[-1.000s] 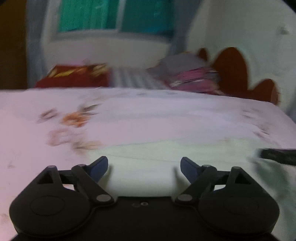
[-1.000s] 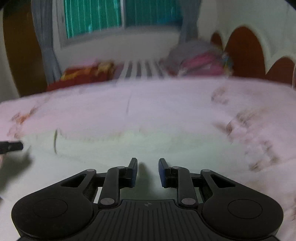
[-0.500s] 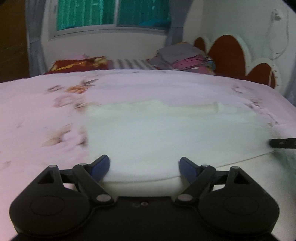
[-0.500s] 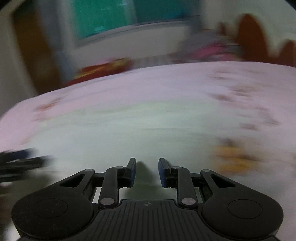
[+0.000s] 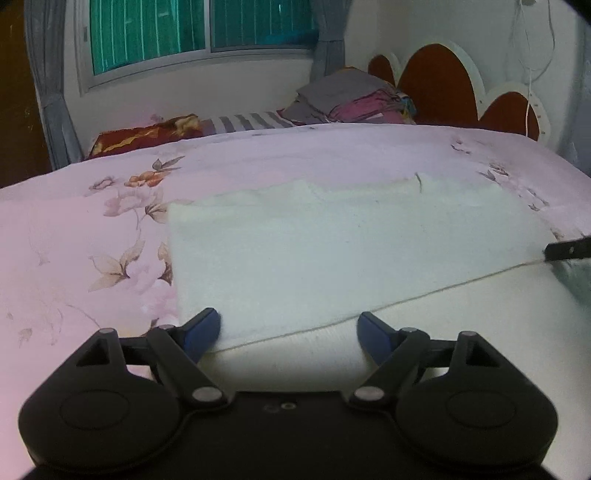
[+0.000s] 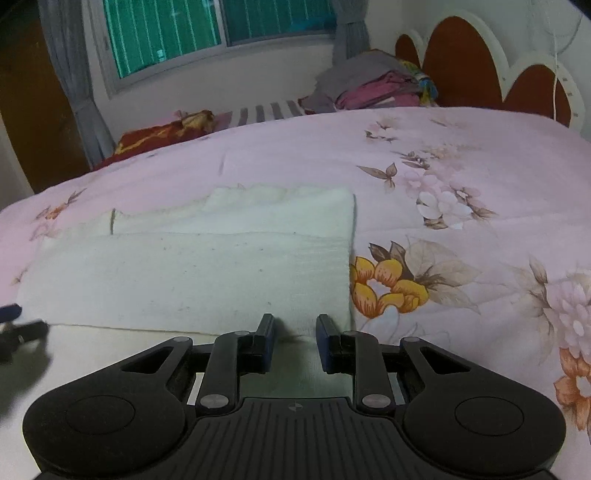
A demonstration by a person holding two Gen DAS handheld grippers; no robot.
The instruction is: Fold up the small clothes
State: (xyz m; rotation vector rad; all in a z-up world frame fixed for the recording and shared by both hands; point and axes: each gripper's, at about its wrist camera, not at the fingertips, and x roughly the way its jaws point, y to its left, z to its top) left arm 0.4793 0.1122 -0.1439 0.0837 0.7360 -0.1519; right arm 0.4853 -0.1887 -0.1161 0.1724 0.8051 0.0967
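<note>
A pale cream cloth (image 5: 351, 251) lies flat on the pink floral bedspread (image 5: 74, 240), folded over itself with a fold edge running across near me. My left gripper (image 5: 290, 330) is open wide and empty over the cloth's near left corner. The cloth also shows in the right wrist view (image 6: 192, 269). My right gripper (image 6: 293, 339) is open with a narrow gap, empty, at the cloth's near right corner. The tip of the right gripper shows at the right edge of the left wrist view (image 5: 569, 249).
A pile of grey and pink folded clothes (image 5: 351, 99) sits at the far side of the bed by the red headboard (image 5: 439, 81). A red patterned pillow (image 5: 144, 134) lies at the far left. A window with grey curtains (image 5: 199, 33) is behind.
Both grippers have pulled back toward me and tilted down. More of the cloth's folded top layer now shows. The jaw openings look the same.
</note>
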